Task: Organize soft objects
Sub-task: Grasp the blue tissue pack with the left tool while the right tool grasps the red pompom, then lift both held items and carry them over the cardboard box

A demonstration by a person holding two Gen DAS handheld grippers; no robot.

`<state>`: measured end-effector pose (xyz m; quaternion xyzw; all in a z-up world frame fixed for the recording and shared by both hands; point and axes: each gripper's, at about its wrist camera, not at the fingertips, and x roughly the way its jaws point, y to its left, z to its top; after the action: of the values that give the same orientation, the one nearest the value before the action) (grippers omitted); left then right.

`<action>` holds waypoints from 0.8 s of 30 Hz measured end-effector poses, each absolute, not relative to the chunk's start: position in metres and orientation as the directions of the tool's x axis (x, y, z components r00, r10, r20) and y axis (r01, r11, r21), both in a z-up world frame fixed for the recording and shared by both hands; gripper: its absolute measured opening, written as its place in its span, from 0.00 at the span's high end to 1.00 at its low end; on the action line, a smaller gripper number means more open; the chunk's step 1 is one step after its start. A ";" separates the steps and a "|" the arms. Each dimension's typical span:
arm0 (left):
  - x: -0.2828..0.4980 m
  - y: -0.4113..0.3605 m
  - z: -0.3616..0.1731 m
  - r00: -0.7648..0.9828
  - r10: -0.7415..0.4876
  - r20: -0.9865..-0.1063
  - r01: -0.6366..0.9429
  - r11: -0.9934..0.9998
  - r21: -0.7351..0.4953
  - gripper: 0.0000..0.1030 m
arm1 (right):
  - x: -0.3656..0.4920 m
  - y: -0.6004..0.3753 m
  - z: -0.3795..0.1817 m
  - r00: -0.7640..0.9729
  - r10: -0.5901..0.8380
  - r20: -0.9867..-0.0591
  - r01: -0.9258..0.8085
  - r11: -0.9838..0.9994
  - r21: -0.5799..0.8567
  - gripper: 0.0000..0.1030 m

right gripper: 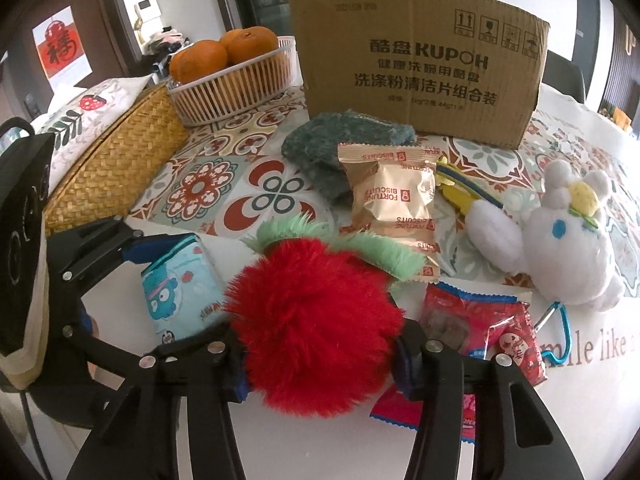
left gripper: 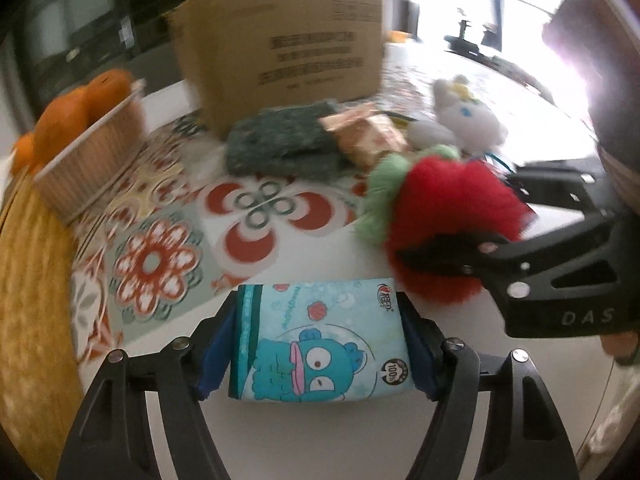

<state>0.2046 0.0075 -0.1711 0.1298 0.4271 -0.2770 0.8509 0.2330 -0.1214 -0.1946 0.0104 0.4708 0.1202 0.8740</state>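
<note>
Both grippers are loaded at once: the left gripper (left gripper: pixel 320 344) has its blue-padded fingers (left gripper: pixel 214 354) pressed against the two short sides of a small tissue pack (left gripper: pixel 322 340), and the right gripper (right gripper: pixel 320 356) is clamped round a fluffy red strawberry plush (right gripper: pixel 316 320), the fur bulging out past the pads. Each thing looks lifted just clear of the patterned tablecloth (right gripper: pixel 224 184), probably so both can go off together towards the cardboard box (right gripper: pixel 416 60) standing at the back, or the woven basket (right gripper: pixel 116 160) on the left; which one, I can't say. The tissue pack is pale blue, printed with a teal cartoon fish, held flat and face up, its sides dented a little by the squeeze. The strawberry is shaggy, bright red with a mint-green leafy tuft pointing away from the camera. Waiting on the cloth: a dark green fuzzy cloth (right gripper: pixel 340 148), a white bunny plush (right gripper: pixel 568 240), and crinkly biscuit packets (right gripper: pixel 392 200), which hardly count as soft.
</note>
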 end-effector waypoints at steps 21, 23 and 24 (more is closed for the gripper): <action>0.178 0.027 -0.105 0.644 -0.241 -0.726 0.208 0.968 -0.137 0.30 | 0.212 -0.138 -0.153 0.602 0.285 -0.746 -0.186 0.958 0.217 0.58; 0.174 0.026 -0.092 0.671 -0.218 -0.709 0.188 0.975 -0.122 0.30 | 0.209 -0.140 -0.145 0.618 0.290 -0.730 -0.184 0.957 0.224 0.58; 0.173 0.026 -0.088 0.679 -0.215 -0.702 0.186 0.975 -0.119 0.30 | 0.208 -0.142 -0.141 0.626 0.292 -0.723 -0.185 0.956 0.226 0.58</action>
<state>0.1726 0.0260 -0.0883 -0.0189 0.3854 -0.1096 0.9160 0.2077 -0.1418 -0.1410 0.0650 0.4114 0.1326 0.8994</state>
